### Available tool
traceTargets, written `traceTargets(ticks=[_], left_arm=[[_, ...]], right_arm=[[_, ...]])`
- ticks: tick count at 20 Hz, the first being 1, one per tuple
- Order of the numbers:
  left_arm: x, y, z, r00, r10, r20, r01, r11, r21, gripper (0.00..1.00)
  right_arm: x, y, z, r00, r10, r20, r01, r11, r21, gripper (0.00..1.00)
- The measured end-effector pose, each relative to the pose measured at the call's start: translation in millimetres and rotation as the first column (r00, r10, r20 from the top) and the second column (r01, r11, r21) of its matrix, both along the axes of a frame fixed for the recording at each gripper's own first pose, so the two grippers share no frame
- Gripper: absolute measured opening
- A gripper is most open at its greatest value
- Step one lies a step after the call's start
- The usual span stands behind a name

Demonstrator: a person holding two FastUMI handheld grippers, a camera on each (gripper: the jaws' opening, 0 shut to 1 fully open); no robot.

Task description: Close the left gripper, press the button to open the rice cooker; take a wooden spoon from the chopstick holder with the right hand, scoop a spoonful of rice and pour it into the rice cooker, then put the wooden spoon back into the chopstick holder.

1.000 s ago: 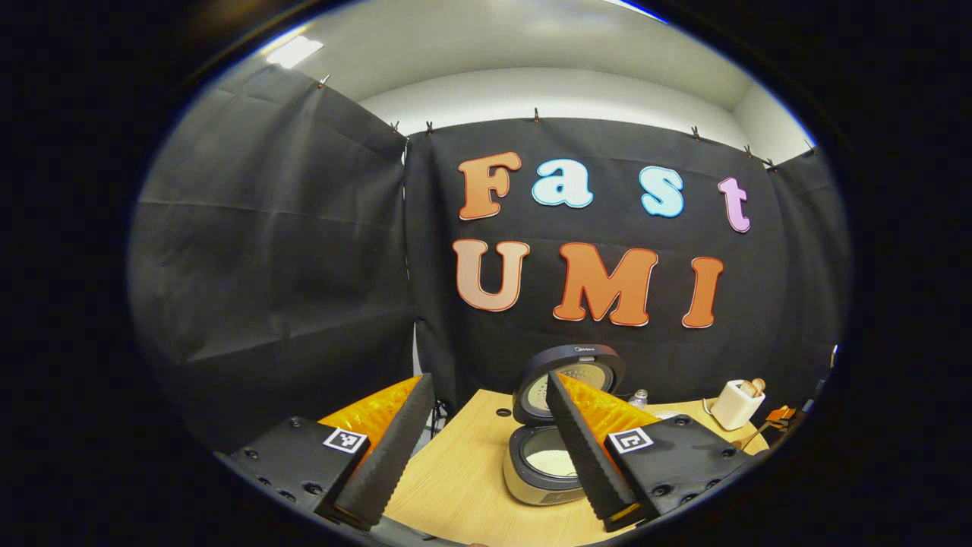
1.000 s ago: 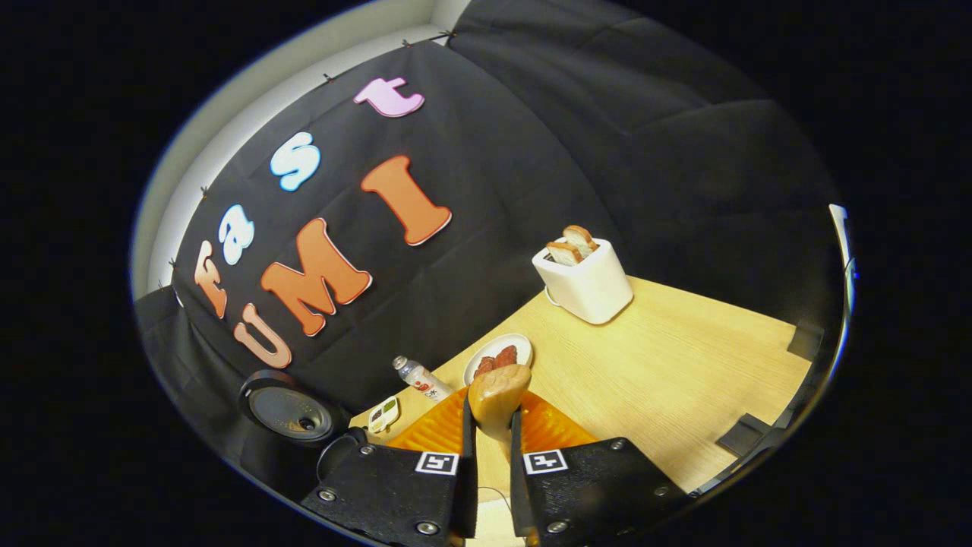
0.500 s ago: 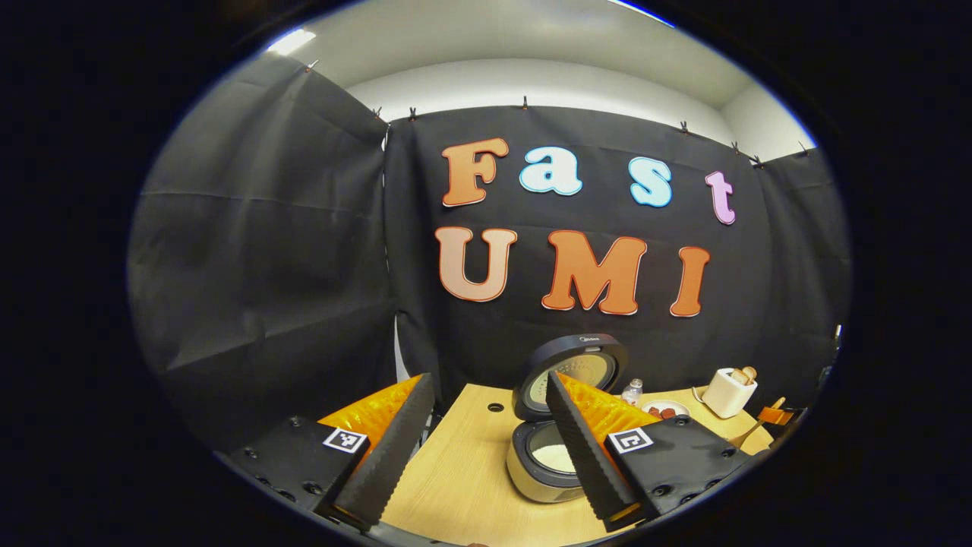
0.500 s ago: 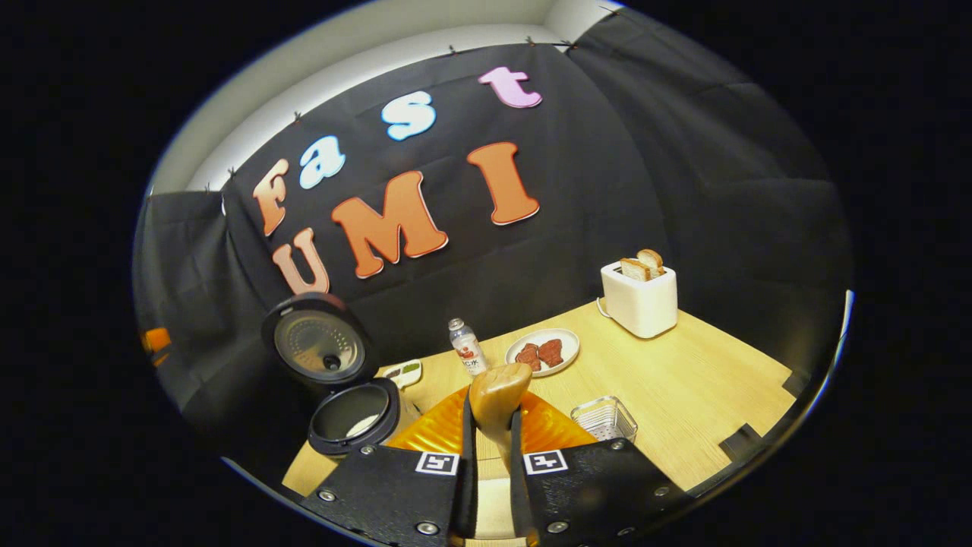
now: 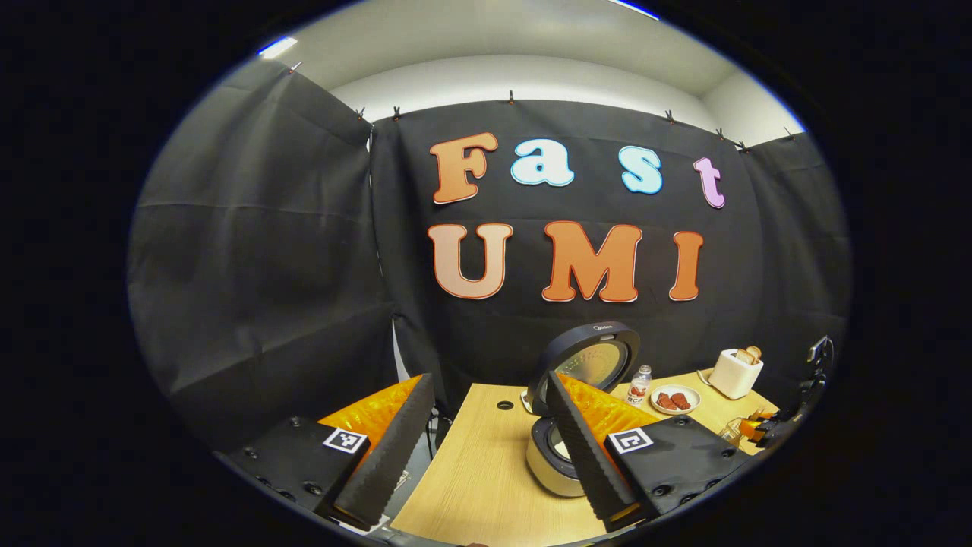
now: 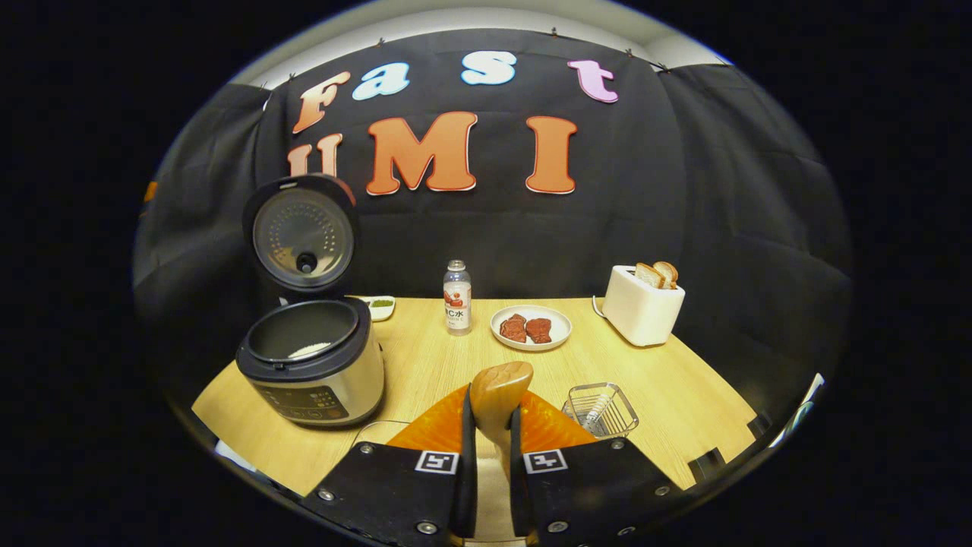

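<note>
Wooden spoon [image 6: 497, 395] is clamped between both fingers of the right gripper [image 6: 487, 456], bowl end upward, pointing past the rice cooker [image 6: 311, 365]. The cooker stands open, lid raised, with a little white rice on the bottom of its dark pot. To the right of the cooker is a wire basket [image 6: 600, 410], which I judge is the chopstick holder. For the return, it seems best to bring the spoon above the basket, lower it straight, and release only when it rests inside. The left gripper [image 5: 486, 448] is wide open and empty, left of the cooker.
</note>
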State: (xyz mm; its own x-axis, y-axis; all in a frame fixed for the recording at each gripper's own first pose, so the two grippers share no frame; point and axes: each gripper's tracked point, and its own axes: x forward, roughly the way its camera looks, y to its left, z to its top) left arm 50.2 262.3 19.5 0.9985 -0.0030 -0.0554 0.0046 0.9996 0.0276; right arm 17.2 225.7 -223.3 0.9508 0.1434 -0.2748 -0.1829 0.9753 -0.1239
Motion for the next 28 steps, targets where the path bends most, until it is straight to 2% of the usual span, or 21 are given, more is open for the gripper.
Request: traceTargets(ticks=[4, 7, 11, 16, 20, 24, 28], left_arm=[[3, 5, -5, 1.0, -0.009, -0.003, 0.009, 1.0, -0.014, 0.98], [6, 11, -9, 1.0, -0.005, -0.008, 0.005, 1.0, -0.025, 0.98], [6, 15, -18, 1.0, -0.01, -0.024, 0.009, 0.998, -0.064, 0.98], [5, 20, -18, 1.0, -0.003, -0.024, 0.001, 0.998, -0.055, 0.99], [3, 17, -18, 1.0, -0.006, -0.023, 0.005, 0.999, -0.039, 0.98], [6, 12, -22, 0.999, -0.02, -0.027, 0.019, 0.999, -0.044, 0.98], [9, 5, -28, 0.998, -0.044, -0.042, 0.04, 0.997, -0.071, 0.98]], right_arm=[[-13, 2, -32, 0.998, -0.015, -0.067, 0.011, 0.998, -0.064, 0.17], [-23, -2, -36, 0.994, -0.056, -0.097, 0.052, 0.998, -0.045, 0.17], [-32, -3, -46, 0.977, -0.128, -0.172, 0.142, 0.987, 0.074, 0.17], [-35, 6, -51, 0.961, -0.164, -0.223, 0.216, 0.948, 0.235, 0.17], [-36, 15, -55, 0.953, -0.155, -0.261, 0.255, 0.877, 0.407, 0.17], [-35, 16, -60, 0.953, -0.129, -0.274, 0.272, 0.76, 0.59, 0.17], [-30, 3, -69, 0.936, -0.138, -0.325, 0.336, 0.628, 0.702, 0.17]])
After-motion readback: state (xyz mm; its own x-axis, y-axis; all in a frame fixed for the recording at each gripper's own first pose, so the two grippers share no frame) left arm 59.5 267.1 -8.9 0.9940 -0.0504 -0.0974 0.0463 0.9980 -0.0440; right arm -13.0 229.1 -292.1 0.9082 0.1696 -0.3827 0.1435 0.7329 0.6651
